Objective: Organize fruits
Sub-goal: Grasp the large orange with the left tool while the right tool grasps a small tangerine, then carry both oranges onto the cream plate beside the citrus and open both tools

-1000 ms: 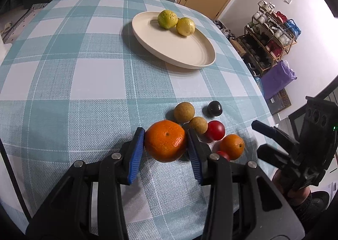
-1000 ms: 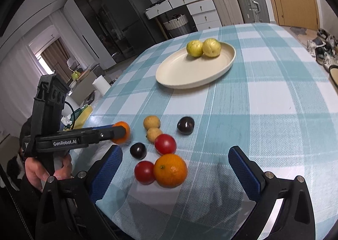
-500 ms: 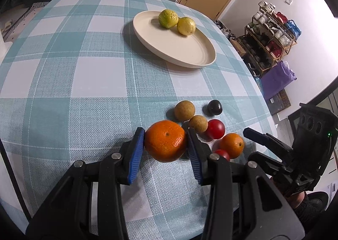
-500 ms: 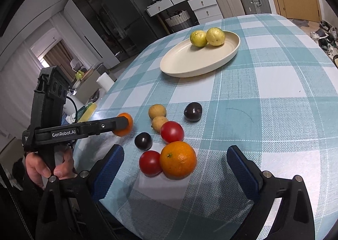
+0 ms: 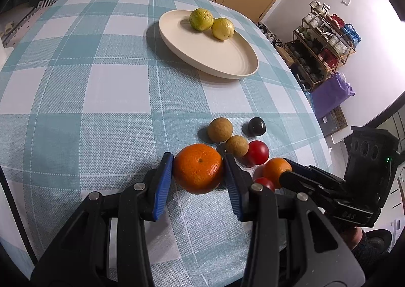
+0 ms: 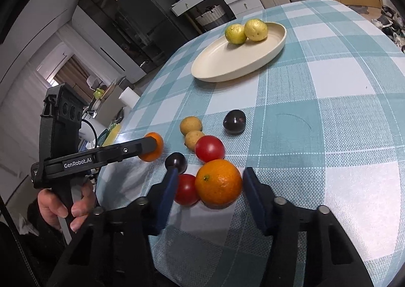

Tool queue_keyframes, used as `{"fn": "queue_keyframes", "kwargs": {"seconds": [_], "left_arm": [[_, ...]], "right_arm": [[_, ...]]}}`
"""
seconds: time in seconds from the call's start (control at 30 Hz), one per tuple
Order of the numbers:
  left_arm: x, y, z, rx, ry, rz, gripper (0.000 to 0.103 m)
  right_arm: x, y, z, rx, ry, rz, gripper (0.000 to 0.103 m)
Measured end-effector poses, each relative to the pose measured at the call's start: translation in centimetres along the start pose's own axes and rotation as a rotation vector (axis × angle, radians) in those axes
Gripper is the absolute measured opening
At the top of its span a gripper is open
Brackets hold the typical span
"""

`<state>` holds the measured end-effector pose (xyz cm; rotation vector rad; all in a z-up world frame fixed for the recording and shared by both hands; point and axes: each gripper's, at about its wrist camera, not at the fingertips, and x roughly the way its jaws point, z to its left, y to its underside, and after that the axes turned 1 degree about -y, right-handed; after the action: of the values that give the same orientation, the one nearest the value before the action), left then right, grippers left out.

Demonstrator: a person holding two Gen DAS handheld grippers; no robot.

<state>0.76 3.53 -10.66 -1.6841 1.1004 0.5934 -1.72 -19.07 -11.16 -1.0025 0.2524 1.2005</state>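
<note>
Oranges near table edge; plate well apart.

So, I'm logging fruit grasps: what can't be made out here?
- Left wrist view: small round red tomato, mostly hidden behind a finger of the left hand-held gripper, which clamps a large round orange mandarin.
- Right wrist view: right hand-held gripper jaws have just been closing, smaller round orange mandarin and that tomato between them; blur hides whether pads touch.
</note>
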Motion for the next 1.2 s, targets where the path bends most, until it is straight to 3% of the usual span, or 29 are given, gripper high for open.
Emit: {"fn": "queue_keyframes", "kwargs": {"seconds": [0.1, 0.7, 1.2], "left_arm": [[0.0, 0.0, 0.0, 0.001, 0.0, 0.002, 0.037], [-0.8, -1.2, 0.1, 0.0, -0.005, -0.016, 0.037], [-1.0, -7.3, 0.2, 0.0, -0.004, -0.065, 0.037]], "right_arm": [[0.1, 0.1, -0.5, 0.027, -0.016, 0.008, 0.039], [-2.1, -0.5, 0.1, -0.011, -0.033, -0.077, 0.037], [-3.8, -7.6, -1.0, -0.005, -0.074, -0.2, 0.037]]}}
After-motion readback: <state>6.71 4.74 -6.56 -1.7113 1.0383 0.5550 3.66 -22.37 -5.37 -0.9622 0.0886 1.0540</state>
